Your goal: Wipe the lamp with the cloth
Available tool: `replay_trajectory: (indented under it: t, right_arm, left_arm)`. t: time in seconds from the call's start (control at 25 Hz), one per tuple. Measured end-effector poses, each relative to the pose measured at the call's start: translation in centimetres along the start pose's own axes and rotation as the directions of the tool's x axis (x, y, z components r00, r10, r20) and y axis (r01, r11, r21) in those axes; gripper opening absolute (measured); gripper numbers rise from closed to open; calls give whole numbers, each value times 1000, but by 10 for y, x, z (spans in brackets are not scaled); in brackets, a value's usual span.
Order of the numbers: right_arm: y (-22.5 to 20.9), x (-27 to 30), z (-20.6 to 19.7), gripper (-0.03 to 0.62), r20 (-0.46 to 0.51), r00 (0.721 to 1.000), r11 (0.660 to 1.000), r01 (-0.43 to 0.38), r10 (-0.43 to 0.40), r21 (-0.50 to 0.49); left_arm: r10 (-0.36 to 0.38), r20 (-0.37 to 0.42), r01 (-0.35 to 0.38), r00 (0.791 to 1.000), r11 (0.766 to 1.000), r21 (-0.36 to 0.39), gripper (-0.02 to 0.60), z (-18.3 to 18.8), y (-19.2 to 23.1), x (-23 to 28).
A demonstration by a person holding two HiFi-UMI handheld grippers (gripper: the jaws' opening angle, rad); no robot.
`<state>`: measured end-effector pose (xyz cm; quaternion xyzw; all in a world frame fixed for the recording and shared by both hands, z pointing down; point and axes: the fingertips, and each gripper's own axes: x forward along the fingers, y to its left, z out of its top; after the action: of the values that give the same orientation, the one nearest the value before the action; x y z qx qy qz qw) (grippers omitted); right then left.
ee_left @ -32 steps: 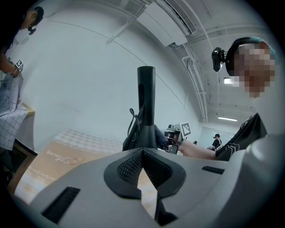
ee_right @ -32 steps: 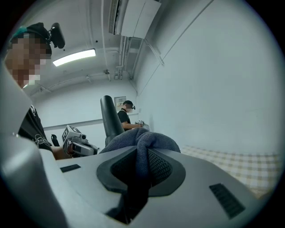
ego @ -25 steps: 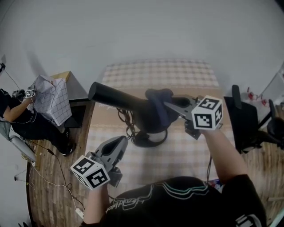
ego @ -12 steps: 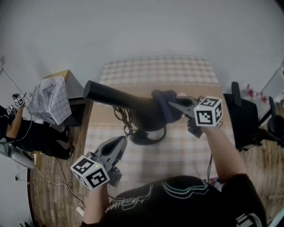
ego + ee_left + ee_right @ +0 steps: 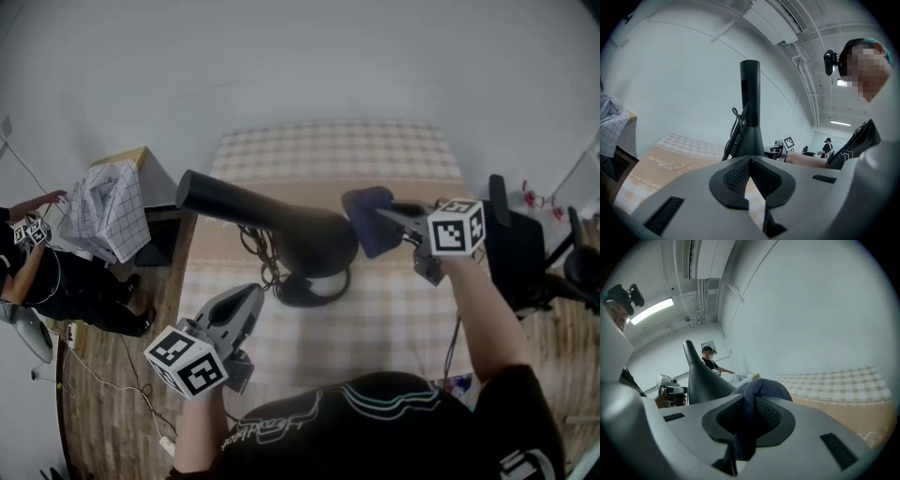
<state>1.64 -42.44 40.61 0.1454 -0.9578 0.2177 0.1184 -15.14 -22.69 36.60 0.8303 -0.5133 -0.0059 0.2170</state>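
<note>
A black lamp (image 5: 298,236) stands mid-table, its long cone reaching up-left from a round base (image 5: 314,289). My right gripper (image 5: 396,217) is shut on a dark blue cloth (image 5: 367,217), which hangs just right of the lamp's wide end, touching or nearly so. In the right gripper view the cloth (image 5: 761,390) bulges out between the jaws, with the lamp (image 5: 701,376) to the left. My left gripper (image 5: 246,305) hovers near the table's front left, short of the base, shut and holding nothing. From the left gripper (image 5: 750,161) the lamp (image 5: 750,112) rises straight ahead.
The table (image 5: 375,155) has a checked cover. A tangled black cable (image 5: 265,255) lies by the lamp base. A black chair (image 5: 516,246) stands to the right. At left are a side stand with a checked cloth (image 5: 108,211) and another person (image 5: 37,277).
My right gripper has drawn the cloth rightwards along the lamp's wide end, off its top. The lamp has shifted slightly. The left gripper has barely moved.
</note>
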Motion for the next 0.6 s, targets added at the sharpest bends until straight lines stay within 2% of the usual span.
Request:
replay_trajectory:
  t: [0.24, 0.6]
  right_arm:
    - [23, -9, 45, 57, -10, 1000, 989, -26, 25, -147]
    - [104, 13, 116, 57, 32, 981, 936, -170, 189, -310]
  left_arm:
    - [-4, 6, 4, 1000, 1000, 11, 0, 7, -2, 1]
    - [-19, 23, 18, 1000, 999, 47, 0, 21, -1, -1]
